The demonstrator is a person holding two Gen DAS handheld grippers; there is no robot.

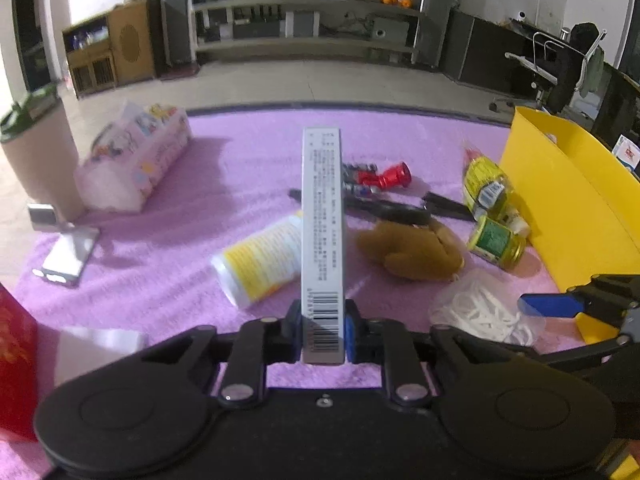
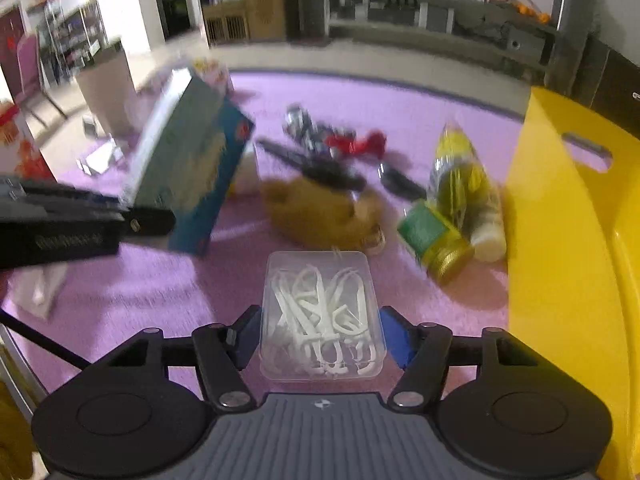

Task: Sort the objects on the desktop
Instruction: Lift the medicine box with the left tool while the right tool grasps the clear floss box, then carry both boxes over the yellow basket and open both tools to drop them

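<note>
Pink cloth: covers the surface [image 1: 168, 240], strewn with objects to sort.
Left view, hand-held gripper [image 1: 322, 330]: closed on a narrow grey box [image 1: 322, 220], pinched at the barcode end.
Box axis: straight ahead along the fingers, lifted above the clutter.
Beneath: white bottle [image 1: 260, 266] lying on its side; brown plush [image 1: 412, 252] to the right.
Yellow bin [image 1: 568, 208]: far right, well apart from the box.
Right hand-held gripper [image 1: 550, 305]: blue pad in view low right, just beside the bin.
Right view, hand-held gripper [image 2: 320, 338]: pads against both sides of a clear floss-pick case [image 2: 320, 316], held, apparently lifted off the cloth.
Case axis: forward, in line with the fingers.
Bin [image 2: 560, 248]: immediately right of the case; right hand plainly nearer.
Box [image 2: 192, 168]: upper left, blurred, carried by the left hand-held gripper [image 2: 132, 220].
Likely next: short rightward swing of the case over the bin wall; longer crossing for the box.
</note>
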